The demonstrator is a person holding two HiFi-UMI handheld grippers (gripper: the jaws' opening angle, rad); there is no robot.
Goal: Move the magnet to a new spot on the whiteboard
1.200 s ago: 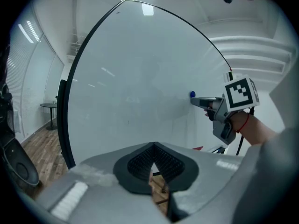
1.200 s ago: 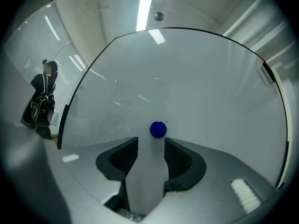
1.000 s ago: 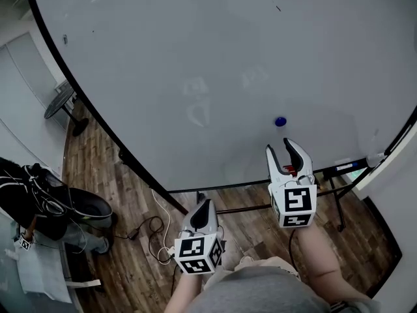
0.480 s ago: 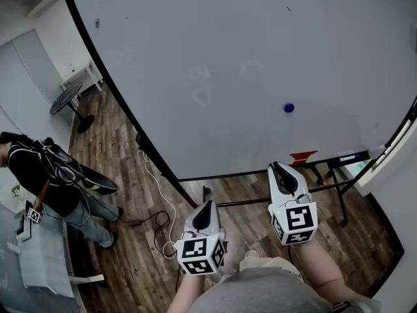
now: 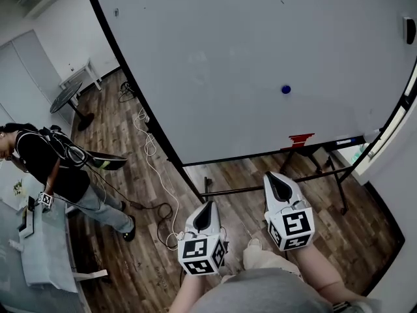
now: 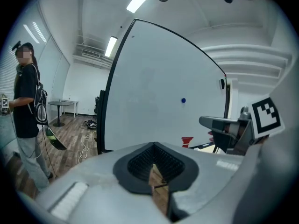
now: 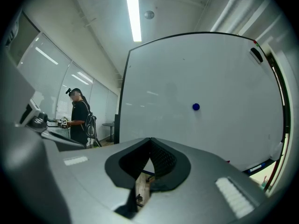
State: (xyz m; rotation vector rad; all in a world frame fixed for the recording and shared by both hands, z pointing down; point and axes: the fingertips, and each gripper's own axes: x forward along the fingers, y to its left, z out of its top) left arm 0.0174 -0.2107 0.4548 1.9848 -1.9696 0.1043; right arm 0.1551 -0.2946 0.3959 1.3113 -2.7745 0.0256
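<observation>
Here are 1 whiteboard [image 5: 228,57], 1 blue magnet [image 5: 285,89] and 2 grippers. At the far left are 1 person [image 5: 45,165] and 1 round table [image 5: 65,98]. A white cable [image 5: 151,165] trails over the wood floor [image 5: 247,188] near the board's left edge.

The ledge [image 5: 326,146] at the board's lower edge holds 1 red item [image 5: 300,138] and 1 marker [image 5: 345,141] to its right. 1 dark eraser [image 5: 408,30] sits on the board at its far right.

The magnet sticks to the board's right half, above the red item, with bare board all around it.

The right gripper [image 5: 274,177] is low over the floor, near the person holding it. Its jaws are closing, tips together, with nothing between them. The magnet lies far beyond its tips and a little to the right, well apart from it. In the right gripper view the magnet shows above and to the right of the jaws.

The left gripper [image 5: 206,205] is to the left and nearer, its jaws pressed together and holding nothing. The magnet is far off to its right on the board.
</observation>
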